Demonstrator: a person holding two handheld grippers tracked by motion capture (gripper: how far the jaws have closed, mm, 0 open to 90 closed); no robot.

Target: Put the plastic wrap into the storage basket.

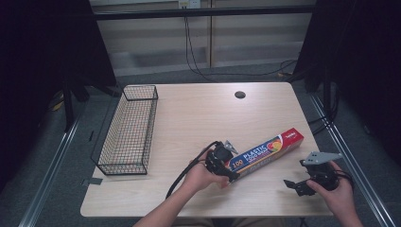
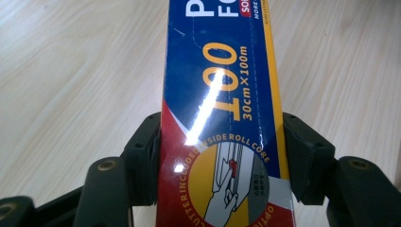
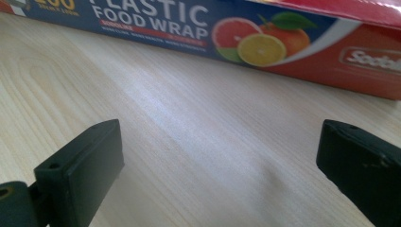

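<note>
A long blue and red box of plastic food wrap (image 1: 269, 150) lies slanted on the wooden table (image 1: 198, 113), right of centre. My left gripper (image 1: 231, 172) is shut on the box's near, lower-left end. In the left gripper view the two black jaws press on both sides of the box (image 2: 222, 71), with the left gripper (image 2: 222, 146) straddling it. My right gripper (image 1: 295, 185) rests near the table's front right corner, apart from the box. In the right gripper view the right gripper (image 3: 222, 161) stands open over bare wood, and the box (image 3: 265, 42) runs across the top.
A black wire basket (image 1: 127, 130) stands along the table's left side. A round cable hole (image 1: 239, 94) sits near the far edge. Black cables (image 1: 194, 56) hang behind the table.
</note>
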